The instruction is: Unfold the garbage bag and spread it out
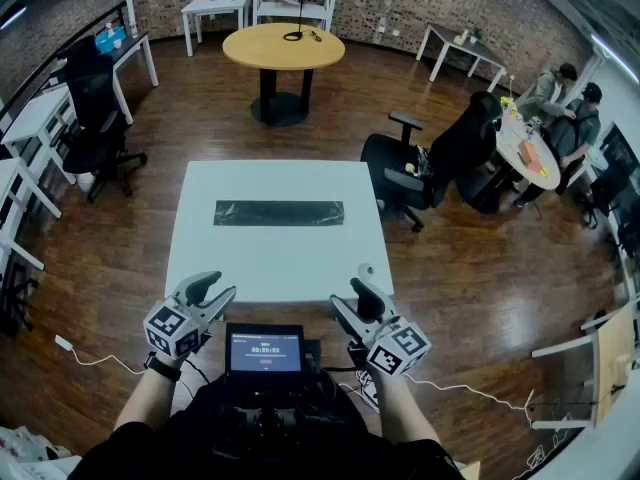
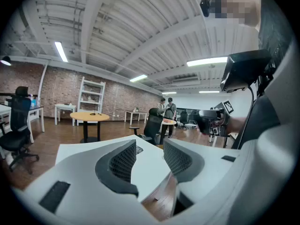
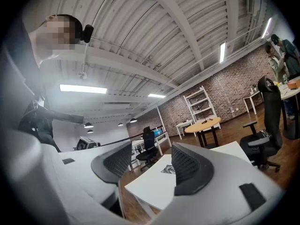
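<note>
Garbage bag (image 1: 278, 213): dark, folded into a long flat strip. It lies crosswise on the white table (image 1: 280, 268), on the far half, square to the table's edges. Nothing touches it.

Left gripper (image 1: 215, 290): held over the table's near edge, left of centre. Jaws are partly apart, with only bare tabletop showing between them.

Right gripper (image 1: 350, 290): held over the table's near edge, right of centre. Jaws are wide apart and empty. Both grippers are well short of the bag.

Screen unit (image 1: 265, 351): worn at the person's chest, just on the near side of the table.

Black office chair (image 1: 440, 158): off the table's right side. Another stands off its far left corner.

Round wooden table (image 1: 283, 46): beyond the white table's far edge.

Two people: seated well off to the table's right, taking no part.

Step in hand, as I judge it: the reach toward the bag, with no unfolding begun.

Handling notes, as I judge them:
- Bring one gripper to each end of the strip, low and flat to the tabletop.
- Pinch only the topmost layer at a free edge; thin film likely clings, and a deep bite would probably lift every fold together.
- Pin one end down while the other draws outward along the table.
- Work toward the near half, where bare surface is plentiful.
</note>
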`<state>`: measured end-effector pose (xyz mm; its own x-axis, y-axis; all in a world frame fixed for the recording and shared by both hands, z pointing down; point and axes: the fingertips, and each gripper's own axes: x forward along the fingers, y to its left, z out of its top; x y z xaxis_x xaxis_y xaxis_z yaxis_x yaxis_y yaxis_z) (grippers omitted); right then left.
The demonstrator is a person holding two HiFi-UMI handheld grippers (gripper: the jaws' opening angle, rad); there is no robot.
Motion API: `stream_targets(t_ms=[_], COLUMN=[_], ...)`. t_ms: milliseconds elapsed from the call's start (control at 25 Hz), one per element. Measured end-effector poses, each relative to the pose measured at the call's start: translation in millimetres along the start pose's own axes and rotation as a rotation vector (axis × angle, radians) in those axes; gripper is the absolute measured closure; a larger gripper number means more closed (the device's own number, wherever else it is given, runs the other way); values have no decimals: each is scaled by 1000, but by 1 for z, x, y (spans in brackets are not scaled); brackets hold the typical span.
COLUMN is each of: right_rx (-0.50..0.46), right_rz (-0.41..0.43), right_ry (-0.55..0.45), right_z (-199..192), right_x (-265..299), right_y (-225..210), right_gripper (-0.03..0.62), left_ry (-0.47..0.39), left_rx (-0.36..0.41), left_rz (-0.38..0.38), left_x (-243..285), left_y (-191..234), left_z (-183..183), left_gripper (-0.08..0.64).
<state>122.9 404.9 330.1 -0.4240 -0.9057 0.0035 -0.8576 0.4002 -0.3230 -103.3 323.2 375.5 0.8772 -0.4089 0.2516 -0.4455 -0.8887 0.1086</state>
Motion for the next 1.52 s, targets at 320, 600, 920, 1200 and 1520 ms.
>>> stream_targets(t_ms=[320,600,920,1200,1520], right_rx=[11,1,-43,-72,-113], right_rz=[4,-3,-1,-4,8], right_ry=[5,8,29,59,132], right_z=[-1,2,14,27,29], right_x=[-12,-5,41,96,188], right_y=[-23,-46,-67,-86,-116], right_gripper=[334,334,333,333,333], left_ry=[14,18,6,26,105], left_rx=[-5,3,1,11,-10], left_rz=[34,80,112,105,112], left_x=[14,21,36,67,103], left_y=[-5,14,69,127,215], left_z=[-4,-1,2,4,-15], left_gripper=[370,370,370,370,370])
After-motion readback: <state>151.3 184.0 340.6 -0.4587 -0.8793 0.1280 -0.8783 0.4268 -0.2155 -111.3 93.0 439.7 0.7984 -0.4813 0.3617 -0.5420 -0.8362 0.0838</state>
